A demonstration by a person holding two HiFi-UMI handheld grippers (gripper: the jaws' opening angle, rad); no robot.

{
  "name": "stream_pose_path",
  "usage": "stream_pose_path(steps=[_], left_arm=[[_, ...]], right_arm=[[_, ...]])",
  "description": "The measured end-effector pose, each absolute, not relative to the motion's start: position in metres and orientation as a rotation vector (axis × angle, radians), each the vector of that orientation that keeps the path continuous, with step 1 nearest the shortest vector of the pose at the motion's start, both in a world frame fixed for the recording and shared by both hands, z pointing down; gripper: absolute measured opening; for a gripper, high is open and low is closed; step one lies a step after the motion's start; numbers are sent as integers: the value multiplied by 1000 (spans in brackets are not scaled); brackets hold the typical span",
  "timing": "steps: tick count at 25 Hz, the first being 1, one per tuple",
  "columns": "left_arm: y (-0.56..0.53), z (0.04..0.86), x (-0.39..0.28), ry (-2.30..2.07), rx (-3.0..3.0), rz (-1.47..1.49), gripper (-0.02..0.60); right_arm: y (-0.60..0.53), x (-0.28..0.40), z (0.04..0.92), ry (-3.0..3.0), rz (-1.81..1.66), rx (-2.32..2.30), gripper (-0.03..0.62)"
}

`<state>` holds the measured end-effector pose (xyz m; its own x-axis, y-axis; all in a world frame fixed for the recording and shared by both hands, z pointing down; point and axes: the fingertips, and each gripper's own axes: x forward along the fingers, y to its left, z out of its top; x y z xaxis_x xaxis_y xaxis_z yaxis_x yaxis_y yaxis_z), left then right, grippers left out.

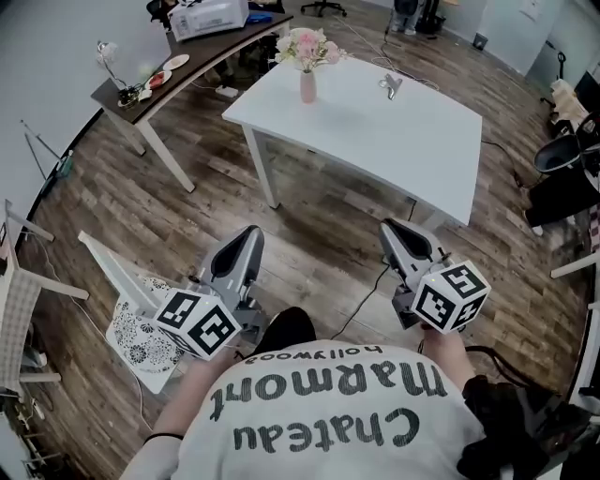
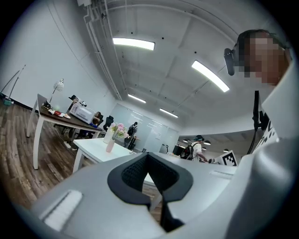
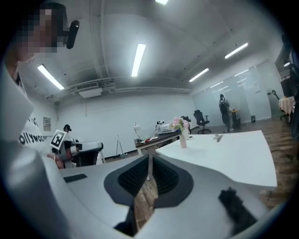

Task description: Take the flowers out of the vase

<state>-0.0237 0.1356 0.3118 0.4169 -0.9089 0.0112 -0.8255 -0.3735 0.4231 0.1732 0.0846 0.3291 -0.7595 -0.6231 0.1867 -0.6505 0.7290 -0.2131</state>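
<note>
Head view looks steeply down on a person standing on the wood floor (image 1: pixel 309 234), a little short of the white desk (image 1: pixel 412 150), with a tool held out in each hand. The left tool (image 1: pixel 249 234) and the right tool (image 1: pixel 394 228) both point toward that desk, side by side with a gap of floor between them, and neither reaches its near edge. The vase (image 1: pixel 307 86), small and pink, stands upright near the far left corner of the white desk, well apart from both tools. The flowers (image 1: pixel 307 44), pink and white, sit in its mouth as a full bunch. To the right of the vase, apart from it on the same desk, lies a small metal thing (image 1: pixel 391 85), possibly a clip; it is too small to be sure. In the left gripper view the dark pads meet at the tip with nothing between them. The right gripper view shows the same: pads drawn together on nothing, with only a sliver of floor visible through the slot below them. Beyond the white desk's left corner stands a brown desk (image 1: pixel 187 70) carrying a white machine (image 1: pixel 208 17) and a small lamp (image 1: pixel 108 52). Beside the person's left tool, on the floor, is a white frame with a lace-patterned seat (image 1: pixel 141 337).
</note>
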Motion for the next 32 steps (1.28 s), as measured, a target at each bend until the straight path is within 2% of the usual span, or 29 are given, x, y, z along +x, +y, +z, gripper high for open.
stream_pose_path(steps=[10,25,32], left_arm=[[37,320,-43,-1422,2342,-307,5],[-167,312,-151,-1329,2381,-243,6],[-224,313,-174,-1279,2406,-293,5]], right_arm=[[-10,144,338,-2875,595,1056,15],[-209,30,329,-2901,680,1168,15],[-256,0,336,-2835,635,1223,15]])
